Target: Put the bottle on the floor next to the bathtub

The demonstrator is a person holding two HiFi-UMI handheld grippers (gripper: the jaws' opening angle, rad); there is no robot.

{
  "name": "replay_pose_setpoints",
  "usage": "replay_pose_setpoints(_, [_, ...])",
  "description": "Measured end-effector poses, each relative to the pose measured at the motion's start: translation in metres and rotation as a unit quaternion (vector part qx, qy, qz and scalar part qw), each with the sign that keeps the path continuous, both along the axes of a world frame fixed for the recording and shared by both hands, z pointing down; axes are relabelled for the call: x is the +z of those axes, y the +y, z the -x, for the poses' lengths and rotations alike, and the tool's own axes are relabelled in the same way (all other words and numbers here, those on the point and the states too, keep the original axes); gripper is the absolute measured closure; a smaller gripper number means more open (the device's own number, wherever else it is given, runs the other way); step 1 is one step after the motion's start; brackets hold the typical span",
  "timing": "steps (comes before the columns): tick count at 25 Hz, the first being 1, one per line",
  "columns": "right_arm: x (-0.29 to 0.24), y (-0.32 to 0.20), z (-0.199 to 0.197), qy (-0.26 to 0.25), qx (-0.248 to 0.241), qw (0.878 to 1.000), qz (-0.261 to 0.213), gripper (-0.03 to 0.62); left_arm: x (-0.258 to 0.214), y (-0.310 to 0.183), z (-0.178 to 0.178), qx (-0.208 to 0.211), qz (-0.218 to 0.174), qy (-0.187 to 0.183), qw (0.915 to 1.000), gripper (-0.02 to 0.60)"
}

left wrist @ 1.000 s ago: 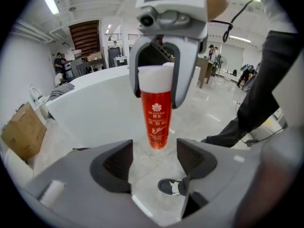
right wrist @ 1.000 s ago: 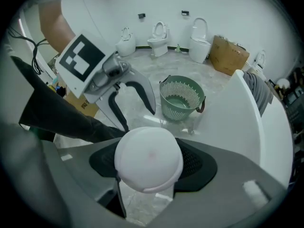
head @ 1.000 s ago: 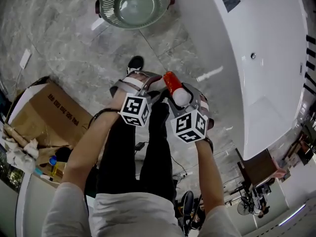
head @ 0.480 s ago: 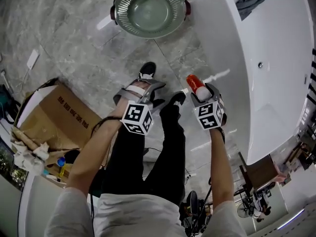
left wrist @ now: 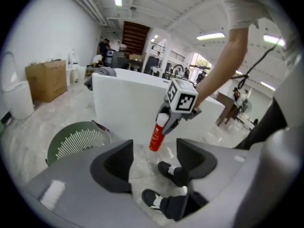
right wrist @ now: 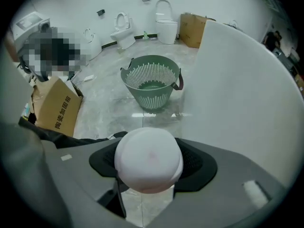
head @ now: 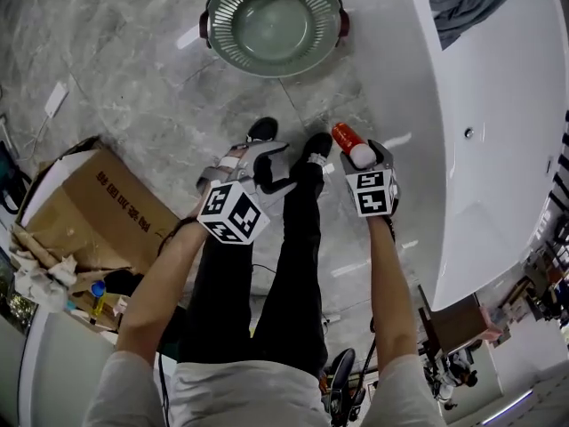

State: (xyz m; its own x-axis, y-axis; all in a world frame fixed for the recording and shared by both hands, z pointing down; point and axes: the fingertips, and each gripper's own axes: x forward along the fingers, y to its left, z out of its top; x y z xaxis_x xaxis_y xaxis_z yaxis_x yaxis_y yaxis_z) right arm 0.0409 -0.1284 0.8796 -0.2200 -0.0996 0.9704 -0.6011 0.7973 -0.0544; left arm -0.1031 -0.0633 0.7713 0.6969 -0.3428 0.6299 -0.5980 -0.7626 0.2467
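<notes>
Right of centre, the right gripper (head: pixel 361 153) clamps the red bottle (head: pixel 345 139) by its white cap above the floor (head: pixel 302 105) beside the bathtub (head: pixel 498 105); best lowered upright before release, while the left gripper (head: pixel 264 164) gapes empty.

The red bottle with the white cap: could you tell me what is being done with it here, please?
A person stands on the marble floor beside a white bathtub with a tool in each hand. The right tool is shut on the red bottle at its cap end, holding it tilted above the floor close to the tub's side; it is not yet set down. The left tool is open and empty. A green slatted basket stands on the floor ahead.
</notes>
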Motion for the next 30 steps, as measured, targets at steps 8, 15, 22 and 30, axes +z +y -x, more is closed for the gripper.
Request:
replay_pose_setpoints(8, [0.041,-0.03,-0.002,0.001,-0.01,1.0,0.018,0.31,0.002,-0.029,0.004,-0.135,0.002,0.026,0.9904,0.245])
replay_pose_setpoints(15, [0.072,-0.054,-0.006,0.018,-0.024,0.999,0.019,0.31,-0.001,-0.045,0.004,-0.191,-0.021,0.03,0.9809,0.249])
replay_pose_setpoints(22, [0.106,-0.082,-0.004,0.021,-0.01,1.0,0.009,0.31,0.002,-0.048,0.014,-0.228,-0.028,0.027,0.9729,0.25])
replay_pose_setpoints(30, [0.161,-0.101,-0.003,0.022,-0.026,0.999,-0.02,0.31,0.026,-0.046,0.017,-0.273,-0.028,0.031,0.961,0.253])
